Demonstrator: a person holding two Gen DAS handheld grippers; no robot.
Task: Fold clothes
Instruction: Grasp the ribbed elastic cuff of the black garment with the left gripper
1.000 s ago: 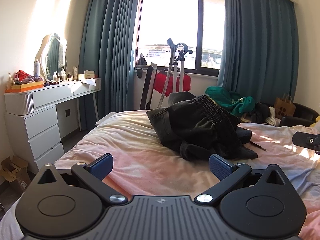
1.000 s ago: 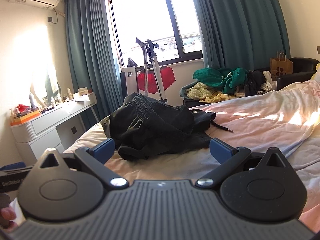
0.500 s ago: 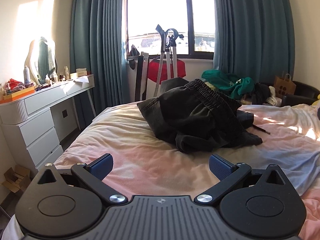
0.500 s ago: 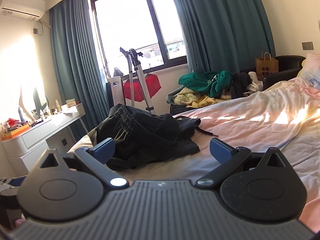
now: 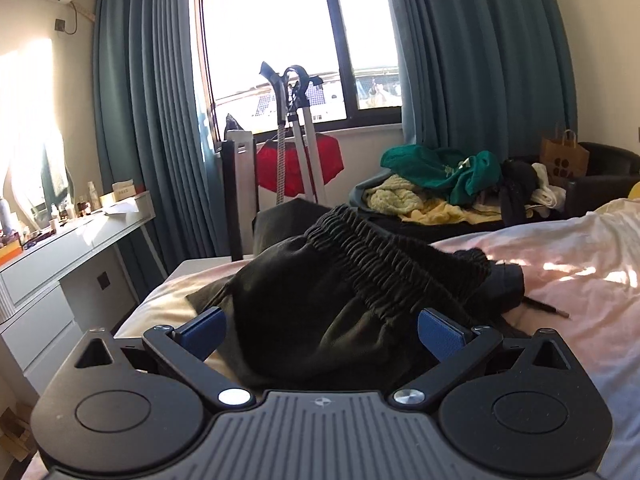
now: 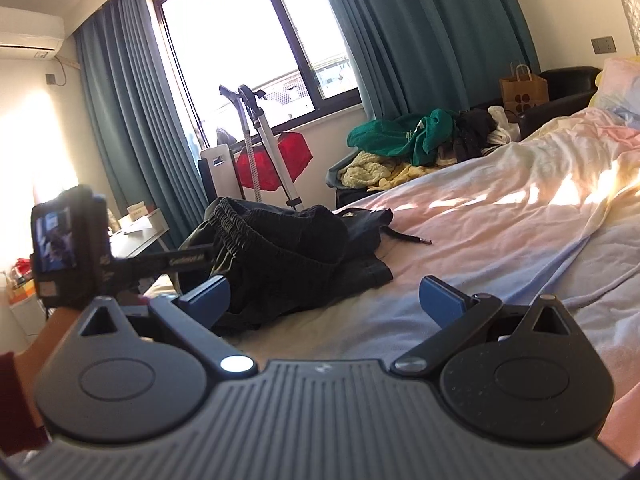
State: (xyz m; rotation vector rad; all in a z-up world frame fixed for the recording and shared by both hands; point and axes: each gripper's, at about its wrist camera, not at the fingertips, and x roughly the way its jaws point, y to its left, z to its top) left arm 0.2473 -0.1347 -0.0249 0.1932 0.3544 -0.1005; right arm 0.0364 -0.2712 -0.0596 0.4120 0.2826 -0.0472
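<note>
Left tool faces crumpled dark shorts on bed

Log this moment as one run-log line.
phase: approach | left gripper: open, at dark shorts | right gripper: open, bedsheet between fingers | shorts: crumpled, unfolded

Left gripper: black linkage arms with silver pivot screws, blue textured pads, ribbed grey housing bearing a small round emblem, and two black discs with triangular cut-outs. Right gripper: identical build, blue pads. At the left edge, bare skin and a dark red sleeve.
</note>
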